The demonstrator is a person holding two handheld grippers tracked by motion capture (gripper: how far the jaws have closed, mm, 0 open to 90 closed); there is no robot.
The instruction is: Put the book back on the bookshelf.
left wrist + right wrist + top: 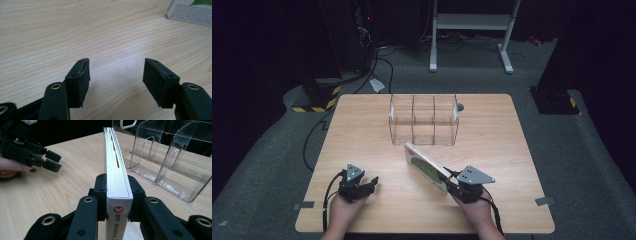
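- The book [426,166] stands on its edge near the front of the table [362,130], squeezed tight in the right gripper [451,181].
- Its long side points up and left, toward the clear rack [424,120] just behind it.
- The left gripper [373,183] sits apart, jaws wide, holding nothing.

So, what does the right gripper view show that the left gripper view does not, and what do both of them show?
Right gripper view: the right claw shut on a book held upright on its edge, the page edges facing the camera; the clear three-slot organizer behind it; the left claw farther off in a hand.

Left gripper view: the left claw's own pads standing open, nothing between them, and the book's printed cover at the top right corner.

Both: the book and the wooden table.
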